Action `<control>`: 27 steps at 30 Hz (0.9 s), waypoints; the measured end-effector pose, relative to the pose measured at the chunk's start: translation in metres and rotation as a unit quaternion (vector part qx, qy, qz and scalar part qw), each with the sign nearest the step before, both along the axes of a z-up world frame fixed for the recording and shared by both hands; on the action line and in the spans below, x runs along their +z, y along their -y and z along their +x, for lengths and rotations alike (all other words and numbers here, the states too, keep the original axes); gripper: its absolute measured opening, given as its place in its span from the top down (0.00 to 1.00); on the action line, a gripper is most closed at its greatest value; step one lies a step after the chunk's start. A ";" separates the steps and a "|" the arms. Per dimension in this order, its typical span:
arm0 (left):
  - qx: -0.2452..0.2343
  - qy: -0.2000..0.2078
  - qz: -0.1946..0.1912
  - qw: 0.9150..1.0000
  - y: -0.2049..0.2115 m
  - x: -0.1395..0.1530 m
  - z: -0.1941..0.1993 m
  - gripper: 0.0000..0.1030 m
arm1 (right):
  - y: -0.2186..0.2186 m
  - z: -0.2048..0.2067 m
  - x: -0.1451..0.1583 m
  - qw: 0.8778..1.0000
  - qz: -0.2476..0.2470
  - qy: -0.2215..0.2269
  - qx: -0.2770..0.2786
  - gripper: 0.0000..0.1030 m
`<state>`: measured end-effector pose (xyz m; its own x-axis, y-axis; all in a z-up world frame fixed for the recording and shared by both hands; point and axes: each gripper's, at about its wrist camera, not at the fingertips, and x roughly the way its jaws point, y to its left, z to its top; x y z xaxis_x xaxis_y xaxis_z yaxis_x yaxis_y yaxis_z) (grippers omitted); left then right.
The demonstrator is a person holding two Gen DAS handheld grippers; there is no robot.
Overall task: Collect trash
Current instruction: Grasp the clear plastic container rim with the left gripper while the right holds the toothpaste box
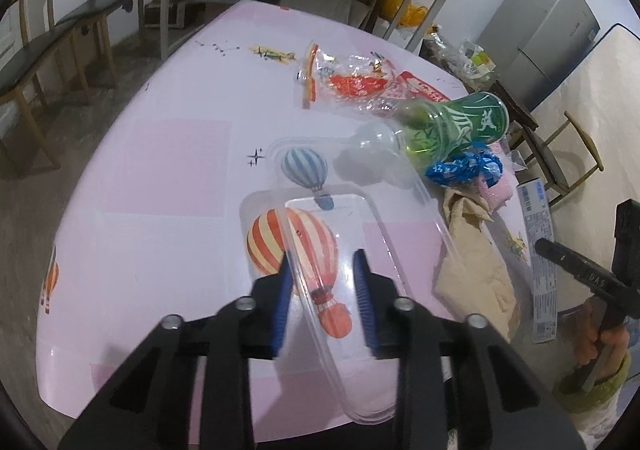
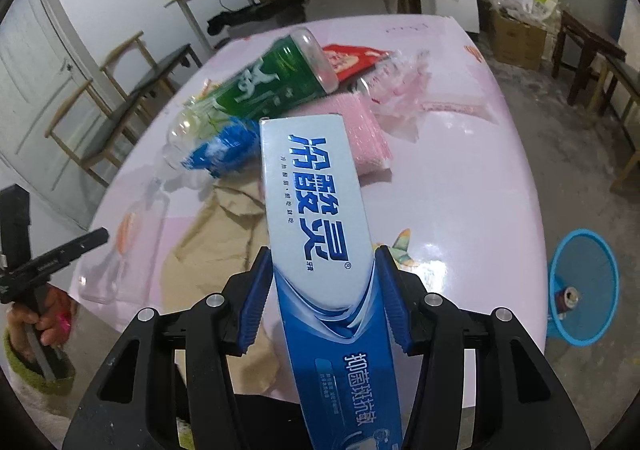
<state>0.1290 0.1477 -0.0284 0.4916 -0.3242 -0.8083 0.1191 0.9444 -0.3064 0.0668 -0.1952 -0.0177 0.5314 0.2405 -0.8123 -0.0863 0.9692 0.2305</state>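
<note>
We pinch the toothpaste box (image 2: 320, 226) in our right hand-held gripper (image 2: 322, 298); our left hand-held gripper (image 1: 322, 298) straddles the clear tray's (image 1: 400, 218) rim, grip uncertain. The blue bin (image 2: 600, 290) at 3 o'clock holds one can; the green bottle (image 1: 460, 122) and wrappers (image 1: 352, 86) remain on the desk (image 1: 160, 170).

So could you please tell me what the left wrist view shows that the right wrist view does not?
Only the left wrist view: the left gripper around the wall of a clear plastic tray, and a grey fridge.

Only the right wrist view: the right gripper shut on a blue and white toothpaste box, and a blue mesh waste basket on the floor.

Both: the pink table, green-labelled plastic bottle, crumpled blue wrapper and beige paper.
</note>
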 end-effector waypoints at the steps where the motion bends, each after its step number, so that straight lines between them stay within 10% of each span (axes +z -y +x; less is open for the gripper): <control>1: 0.003 -0.002 0.001 1.000 0.000 -0.001 0.000 0.81 | 0.000 0.000 -0.002 1.000 -0.002 -0.002 0.000 0.52; 27: 0.037 0.021 0.006 0.999 -0.004 0.002 -0.009 0.96 | -0.001 -0.021 -0.016 0.999 -0.039 -0.026 -0.013 0.57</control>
